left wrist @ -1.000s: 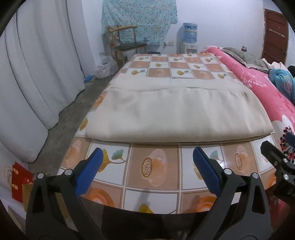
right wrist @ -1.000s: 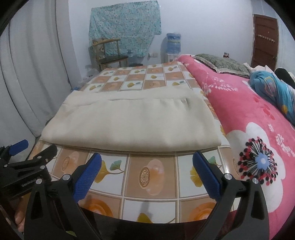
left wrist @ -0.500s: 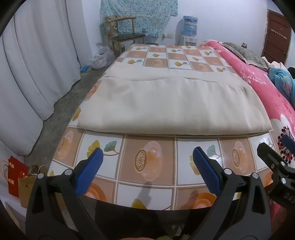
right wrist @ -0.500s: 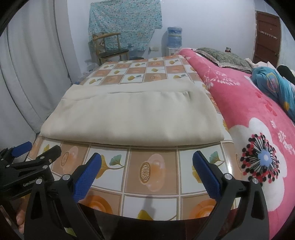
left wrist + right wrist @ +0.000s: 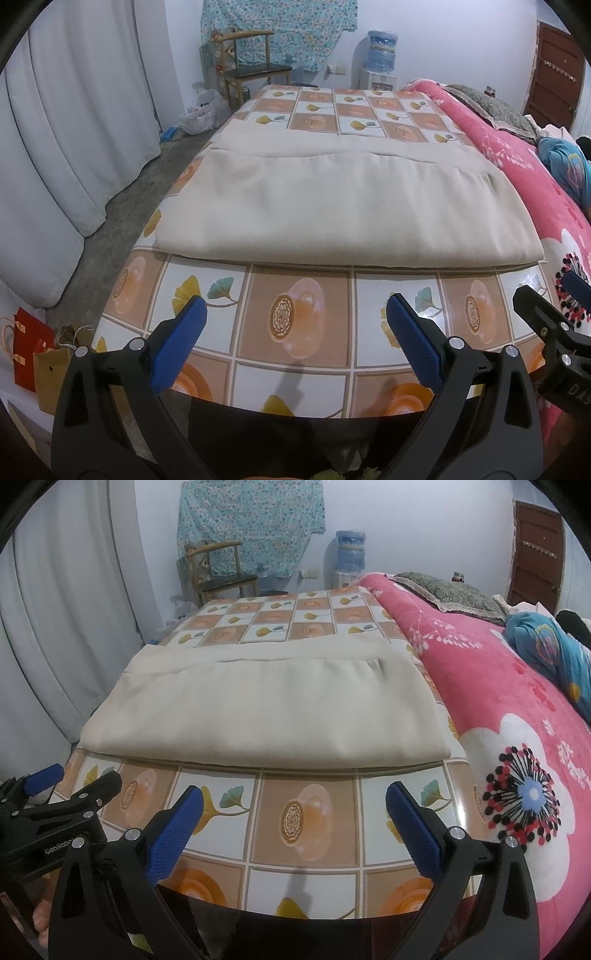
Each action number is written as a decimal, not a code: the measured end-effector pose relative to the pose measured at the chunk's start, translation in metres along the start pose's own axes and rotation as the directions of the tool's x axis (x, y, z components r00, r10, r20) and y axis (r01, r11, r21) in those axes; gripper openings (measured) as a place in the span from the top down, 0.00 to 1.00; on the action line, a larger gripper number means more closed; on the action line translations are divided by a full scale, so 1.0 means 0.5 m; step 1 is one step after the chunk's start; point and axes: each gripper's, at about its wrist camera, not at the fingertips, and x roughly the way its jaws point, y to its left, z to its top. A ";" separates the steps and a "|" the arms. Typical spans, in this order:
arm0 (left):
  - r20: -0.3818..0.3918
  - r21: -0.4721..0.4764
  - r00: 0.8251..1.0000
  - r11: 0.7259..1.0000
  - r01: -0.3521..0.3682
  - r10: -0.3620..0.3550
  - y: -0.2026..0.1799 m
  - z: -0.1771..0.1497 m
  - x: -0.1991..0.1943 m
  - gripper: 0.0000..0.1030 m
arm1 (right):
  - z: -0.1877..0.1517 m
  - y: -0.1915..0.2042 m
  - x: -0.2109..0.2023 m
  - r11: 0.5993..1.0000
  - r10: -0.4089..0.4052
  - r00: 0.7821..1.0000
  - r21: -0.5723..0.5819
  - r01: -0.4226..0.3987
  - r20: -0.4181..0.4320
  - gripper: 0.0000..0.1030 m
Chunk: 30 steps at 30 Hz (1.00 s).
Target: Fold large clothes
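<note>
A large cream cloth (image 5: pixel 332 206) lies folded flat across the table (image 5: pixel 295 321) with a patterned tile cover; it also shows in the right wrist view (image 5: pixel 266 709). Its near folded edge runs across the table. My left gripper (image 5: pixel 295 325) is open and empty, held over the near part of the table, short of the cloth edge. My right gripper (image 5: pixel 293 808) is open and empty, likewise short of the cloth. Each gripper shows at the edge of the other's view: the right one (image 5: pixel 554 325) and the left one (image 5: pixel 55 797).
A bed with a pink floral blanket (image 5: pixel 517 709) runs along the table's right side. White curtains (image 5: pixel 74 129) hang at the left. A wooden chair (image 5: pixel 251 77) and a water dispenser (image 5: pixel 380 55) stand at the far wall. Paper bags (image 5: pixel 33 354) sit on the floor at left.
Both grippers have risen and tilted a little, so the table and cloth sit lower in view. The cloth has not moved. Both grippers stay open.
</note>
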 end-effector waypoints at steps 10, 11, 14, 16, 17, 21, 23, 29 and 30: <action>0.001 0.001 1.000 1.000 0.003 -0.003 -0.003 -0.002 -0.001 0.08 | -0.002 -0.002 0.005 1.000 -0.003 1.000 0.001 0.003 -0.007 0.07; 0.001 0.000 1.000 1.000 0.005 -0.005 -0.004 -0.003 -0.002 0.08 | -0.002 -0.002 0.005 1.000 -0.003 1.000 0.000 0.003 -0.007 0.07; 0.002 0.001 1.000 1.000 0.006 -0.006 -0.007 -0.003 -0.003 0.08 | -0.002 -0.002 0.005 1.000 -0.002 1.000 0.002 0.002 -0.008 0.07; 0.002 0.002 1.000 1.000 0.007 -0.007 -0.011 -0.004 -0.004 0.08 | -0.002 -0.002 0.005 1.000 -0.001 1.000 0.002 0.001 -0.008 0.07; 0.001 0.003 1.000 1.000 0.007 -0.007 -0.012 -0.004 -0.004 0.08 | -0.003 -0.004 0.005 1.000 -0.001 1.000 0.003 0.002 -0.008 0.07; 0.001 0.001 1.000 1.000 0.007 -0.007 -0.010 -0.003 -0.004 0.08 | -0.007 -0.007 0.008 1.000 -0.002 1.000 0.003 0.002 -0.013 0.07; 0.001 0.001 1.000 1.000 0.007 -0.007 -0.009 -0.003 -0.004 0.08 | -0.008 -0.009 0.009 1.000 -0.002 1.000 0.003 0.002 -0.015 0.07; 0.003 0.005 1.000 1.000 0.010 -0.010 -0.020 -0.006 -0.007 0.08 | -0.008 -0.009 0.009 1.000 -0.002 1.000 0.003 0.002 -0.016 0.07; 0.002 0.004 1.000 1.000 0.011 -0.011 -0.017 -0.005 -0.006 0.08 | -0.009 -0.010 0.009 1.000 -0.002 1.000 0.002 0.002 -0.016 0.07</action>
